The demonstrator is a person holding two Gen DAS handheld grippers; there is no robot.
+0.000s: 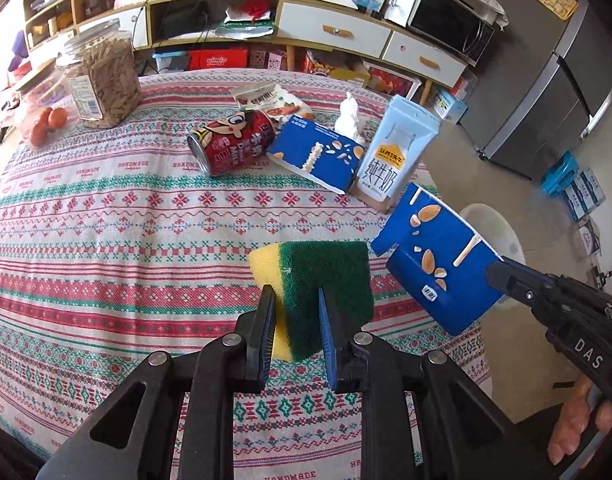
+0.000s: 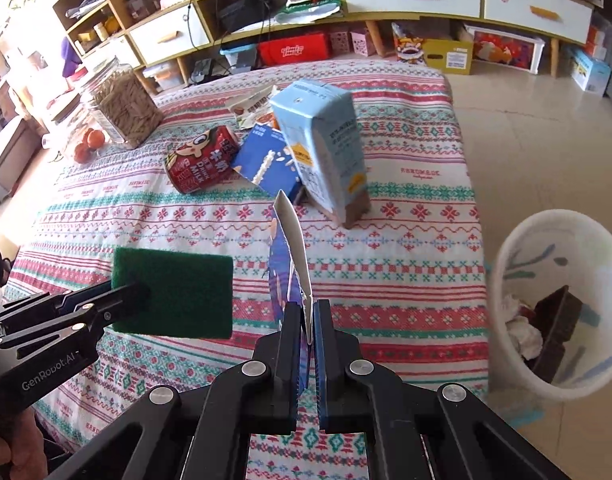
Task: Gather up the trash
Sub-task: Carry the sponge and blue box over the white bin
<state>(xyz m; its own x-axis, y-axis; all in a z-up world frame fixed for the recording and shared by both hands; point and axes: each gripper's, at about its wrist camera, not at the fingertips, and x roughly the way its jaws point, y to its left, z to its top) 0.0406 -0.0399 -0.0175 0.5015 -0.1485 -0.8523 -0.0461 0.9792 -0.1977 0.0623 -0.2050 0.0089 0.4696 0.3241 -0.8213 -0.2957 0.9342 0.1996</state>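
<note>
My left gripper [image 1: 295,294] is shut on a yellow-and-green scrub sponge [image 1: 318,280], held above the patterned tablecloth; the same sponge [image 2: 173,292] shows at the left of the right wrist view. My right gripper [image 2: 306,308] is shut on a flattened blue almond-print carton [image 2: 293,264], seen edge-on, and that carton [image 1: 430,264] hangs over the table's right edge in the left wrist view. On the table lie a red milk can [image 1: 229,142], a second blue carton [image 1: 316,154], an upright light-blue milk carton [image 1: 398,160], a snack wrapper [image 1: 265,100] and a crumpled tissue [image 1: 350,118].
A white trash bin [image 2: 558,300] stands on the floor right of the table with tissue and a brown item inside. A jar of seeds [image 1: 101,80] and a jar with orange fruit [image 1: 41,108] stand at the table's far left. A cabinet and a fridge [image 1: 554,64] lie beyond.
</note>
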